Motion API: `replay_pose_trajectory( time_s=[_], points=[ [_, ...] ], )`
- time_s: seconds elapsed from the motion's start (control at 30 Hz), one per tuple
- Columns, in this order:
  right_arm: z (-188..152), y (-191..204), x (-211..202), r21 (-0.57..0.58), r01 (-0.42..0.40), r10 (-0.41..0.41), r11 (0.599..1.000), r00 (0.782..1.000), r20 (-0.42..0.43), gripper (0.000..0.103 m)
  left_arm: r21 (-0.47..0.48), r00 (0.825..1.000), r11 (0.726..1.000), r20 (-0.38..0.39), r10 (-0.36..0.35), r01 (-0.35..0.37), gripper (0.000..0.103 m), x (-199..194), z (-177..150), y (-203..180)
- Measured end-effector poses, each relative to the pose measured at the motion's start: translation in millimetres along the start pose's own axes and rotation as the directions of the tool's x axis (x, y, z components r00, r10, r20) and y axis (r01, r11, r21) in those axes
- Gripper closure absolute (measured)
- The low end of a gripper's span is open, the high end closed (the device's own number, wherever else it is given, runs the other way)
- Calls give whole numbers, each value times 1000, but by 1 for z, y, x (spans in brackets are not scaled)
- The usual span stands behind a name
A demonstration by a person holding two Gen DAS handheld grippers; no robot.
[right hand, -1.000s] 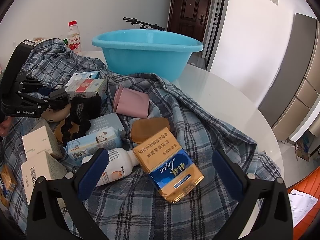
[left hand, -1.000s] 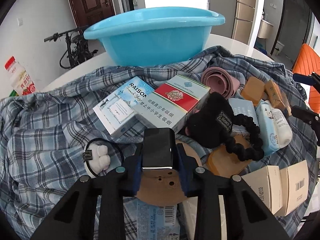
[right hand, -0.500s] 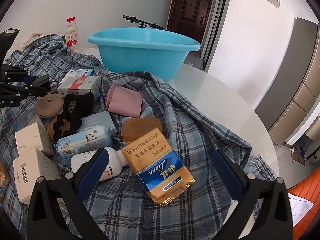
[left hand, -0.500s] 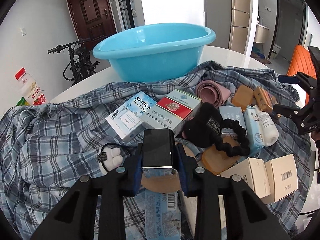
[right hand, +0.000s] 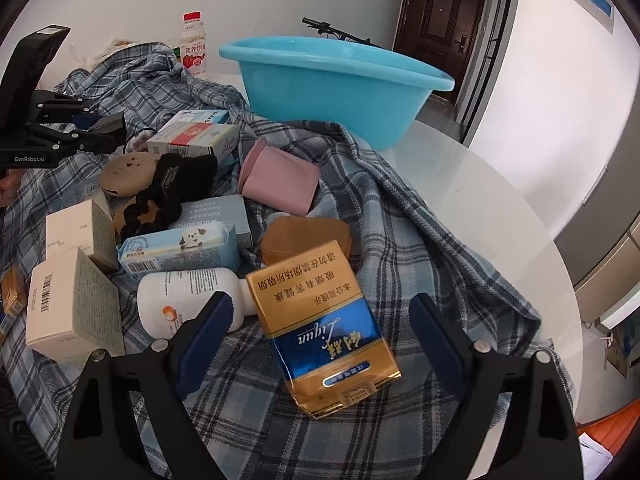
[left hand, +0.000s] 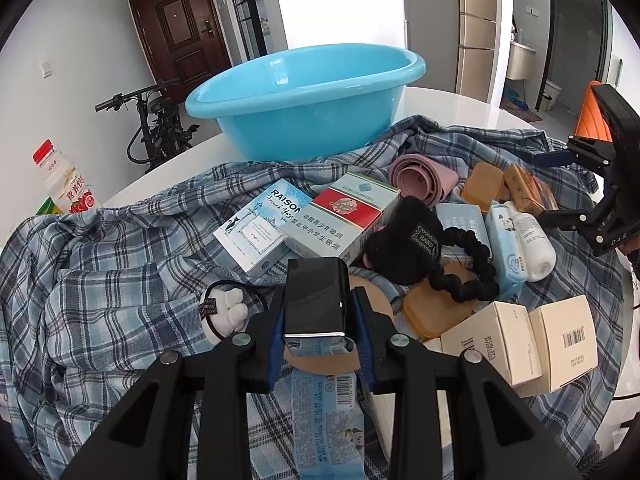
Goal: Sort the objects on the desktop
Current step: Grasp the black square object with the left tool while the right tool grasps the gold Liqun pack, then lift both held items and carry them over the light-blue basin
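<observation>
- Left claw [left hand: 316,322] is pinched on a small black box [left hand: 315,300], glossy with a bright metal edge, held up clear of the pile; its pads press the two long sides.
- Right claw [right hand: 320,340] is spread wide with its jaws closing; the gold-and-blue cigarette pack [right hand: 320,320] lies between them on the plaid cloth [right hand: 400,216], pads not yet touching it.
- That pack looks light and fairly stiff, but its foil wrap is probably slippery; taking it across the long narrow sides, near the middle, should stop it pivoting.
- The black box looks rigid and smooth, so a firm squeeze seems wise.
- Just beside the pack lie a white bottle [right hand: 184,300], touching its left edge, and an amber lid [right hand: 308,236] behind it.
- Further out sit a pink cup [right hand: 280,180] on its side, a black scrunchie [left hand: 440,256] and several cartons.
- Beyond the cloth the blue basin [left hand: 304,100] stands on the white tabletop [right hand: 460,184], the likely place for sorted things.
</observation>
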State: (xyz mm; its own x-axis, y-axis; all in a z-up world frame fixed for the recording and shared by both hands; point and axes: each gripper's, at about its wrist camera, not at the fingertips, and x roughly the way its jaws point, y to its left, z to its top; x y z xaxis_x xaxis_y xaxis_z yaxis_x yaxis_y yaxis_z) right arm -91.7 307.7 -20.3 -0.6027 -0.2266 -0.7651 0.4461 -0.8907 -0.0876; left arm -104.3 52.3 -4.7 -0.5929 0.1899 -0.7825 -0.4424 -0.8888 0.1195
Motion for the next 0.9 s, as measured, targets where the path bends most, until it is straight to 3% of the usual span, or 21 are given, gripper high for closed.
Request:
replay_pose_trajectory(
  time_s=[0.37, 0.43, 0.5, 0.9],
  points=[
    [-5, -1, 12, -31, 13, -15, 999, 998, -61, 26, 9, 1000, 1000, -8, -16, 16, 71, 5, 1, -7],
    [-5, 1, 15, -49, 23, -26, 999, 997, -69, 36, 7, 1000, 1000, -8, -18, 18, 70, 5, 1, -7],
    [-5, 2, 17, -54, 23, -27, 998, 997, -74, 38, 3, 1000, 1000, -8, -16, 16, 71, 4, 1, -5],
    [4, 20, -27, -35, 45, -45, 998, 999, 3, 42, -14, 1000, 1000, 11, -25, 25, 70, -2, 3, -2]
  ],
)
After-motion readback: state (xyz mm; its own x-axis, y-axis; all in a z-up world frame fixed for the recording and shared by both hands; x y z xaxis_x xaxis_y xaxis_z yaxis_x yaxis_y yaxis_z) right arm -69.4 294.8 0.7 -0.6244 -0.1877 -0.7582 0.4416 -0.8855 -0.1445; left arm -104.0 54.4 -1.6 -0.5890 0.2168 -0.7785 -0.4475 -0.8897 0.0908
